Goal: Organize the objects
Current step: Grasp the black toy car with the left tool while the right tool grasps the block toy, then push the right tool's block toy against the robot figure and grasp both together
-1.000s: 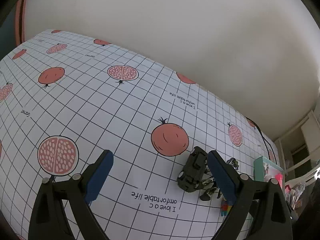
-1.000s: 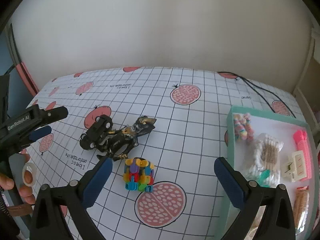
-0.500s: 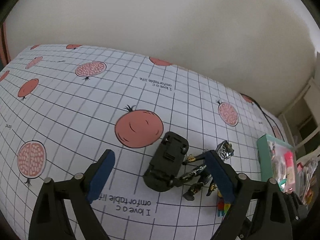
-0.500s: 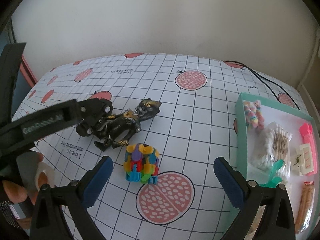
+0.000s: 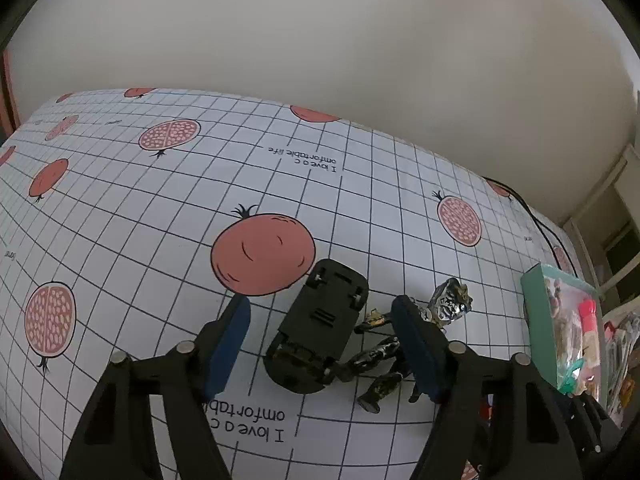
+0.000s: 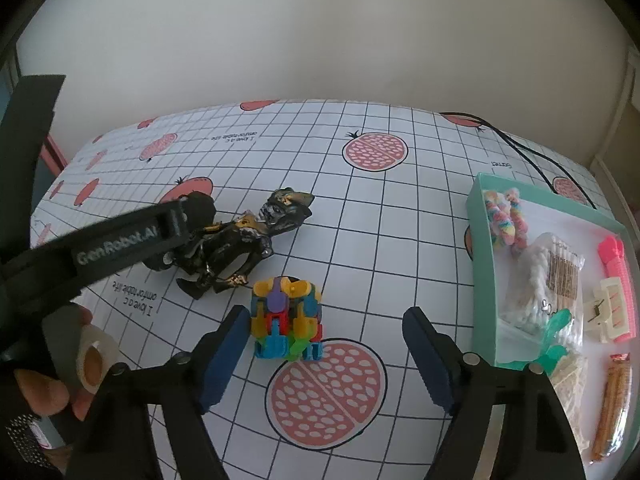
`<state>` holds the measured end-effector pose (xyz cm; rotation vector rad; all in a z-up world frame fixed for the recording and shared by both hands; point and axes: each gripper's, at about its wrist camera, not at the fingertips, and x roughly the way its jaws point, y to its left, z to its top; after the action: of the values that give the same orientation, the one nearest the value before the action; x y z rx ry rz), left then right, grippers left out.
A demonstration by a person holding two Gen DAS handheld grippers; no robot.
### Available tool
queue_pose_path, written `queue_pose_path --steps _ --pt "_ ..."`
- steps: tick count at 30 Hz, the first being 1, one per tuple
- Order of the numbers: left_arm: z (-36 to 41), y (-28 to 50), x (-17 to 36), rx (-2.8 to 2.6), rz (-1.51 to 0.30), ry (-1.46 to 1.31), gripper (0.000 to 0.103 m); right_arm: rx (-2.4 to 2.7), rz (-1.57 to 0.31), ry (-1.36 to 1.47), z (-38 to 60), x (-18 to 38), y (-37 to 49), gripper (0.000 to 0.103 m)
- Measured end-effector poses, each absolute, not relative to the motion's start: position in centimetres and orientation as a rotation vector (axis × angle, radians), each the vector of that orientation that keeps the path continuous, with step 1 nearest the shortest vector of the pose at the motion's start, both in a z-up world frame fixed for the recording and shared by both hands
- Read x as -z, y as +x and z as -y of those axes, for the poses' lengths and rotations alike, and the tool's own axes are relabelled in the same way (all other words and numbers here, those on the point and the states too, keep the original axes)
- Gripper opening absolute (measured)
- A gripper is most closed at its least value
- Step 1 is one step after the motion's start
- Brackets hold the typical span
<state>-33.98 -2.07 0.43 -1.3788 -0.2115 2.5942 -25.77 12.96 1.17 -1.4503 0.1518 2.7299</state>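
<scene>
The left gripper is spread wide, straddling an overturned black toy car. Its right finger nearly touches the dark action figure lying against the car, so closing may snag both. The right gripper, also unclenched and holding nothing, hovers near a colourful block toy. Beyond, a pomegranate-print tablecloth, a teal tray at right, and a plain wall.
</scene>
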Motion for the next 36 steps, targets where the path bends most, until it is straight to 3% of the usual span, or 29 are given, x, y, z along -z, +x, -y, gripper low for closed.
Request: queue_pose_path --steps 5,9,13,22,36 --pt "2.2 -34.0 0.0 -2.586 0.208 -1.396 0.055 -2.72 -0.156 -1.437 -13.0 -1.2 -25.7 0.068" --pt "2.6 -34.0 0.2 -2.585 0.212 -1.4 0.05 -2.707 -0.172 -1.436 -13.3 -1.1 -25.7 0.057" --pt "2.7 -34.0 0.4 -2.582 0.203 -1.405 0.046 -2.692 -0.195 -1.446 -13.7 -0.6 -25.9 0.053" --pt "3.9 -33.9 0.8 -2.56 0.211 -1.43 0.037 -2.653 -0.227 -1.46 -14.4 0.1 -26.4 0.048" --pt "6.1 -33.8 0.6 -2.525 0.251 -1.465 0.036 -2.633 -0.552 -1.47 -14.3 0.0 -28.0 0.049"
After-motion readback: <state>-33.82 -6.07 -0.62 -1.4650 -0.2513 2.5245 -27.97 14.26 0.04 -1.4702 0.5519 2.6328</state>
